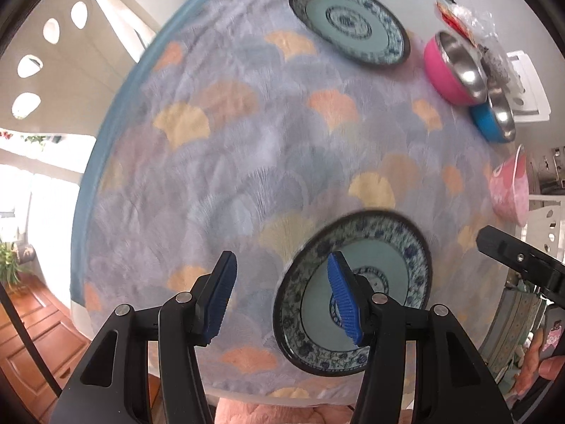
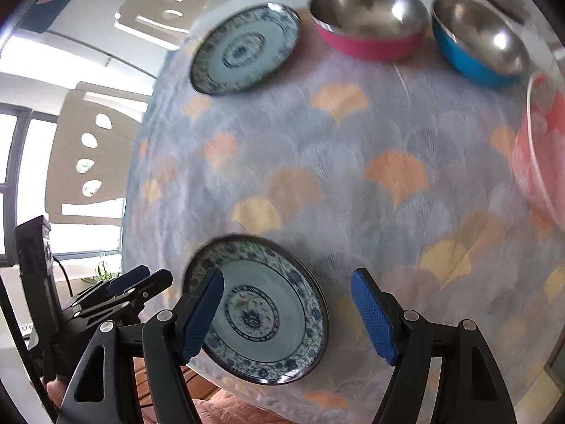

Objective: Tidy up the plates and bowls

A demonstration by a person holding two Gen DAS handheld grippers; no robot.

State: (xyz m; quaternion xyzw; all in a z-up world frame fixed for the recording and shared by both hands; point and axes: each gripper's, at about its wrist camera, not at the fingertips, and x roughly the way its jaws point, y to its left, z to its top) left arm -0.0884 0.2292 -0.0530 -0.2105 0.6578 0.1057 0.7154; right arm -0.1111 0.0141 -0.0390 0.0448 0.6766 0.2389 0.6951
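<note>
The left gripper (image 1: 282,298) is seen at the bottom of the left wrist view, pointing down at a table covered by a cloth (image 1: 247,134) with a fan-shaped pattern in grey, orange and yellow. Its blue pads are spread apart and nothing is pinched between them. The near plate (image 1: 356,293), blue and white with a pale green middle, lies on the cloth in the lower right part of this view; the right pad is seen in front of it, but contact cannot be told.

In the right wrist view the right gripper (image 2: 287,312) is found at the bottom of the frame, also spread, with nothing held. The near plate (image 2: 261,311) is seen between and behind its pads, closer to the left one. The left gripper (image 2: 141,282) is visible at the lower left edge of this frame.

A second plate (image 2: 243,47) of the same pattern is placed in the upper left of the cloth. Just to its right a pink bowl (image 2: 370,17) and a blue bowl (image 2: 480,35), both with a metal inside, are standing next to each other. A pink patterned bowl (image 2: 540,148) is seen at the right edge, blurred. Chair backs (image 2: 88,148) with oval holes are seen on the left, beyond the table.
</note>
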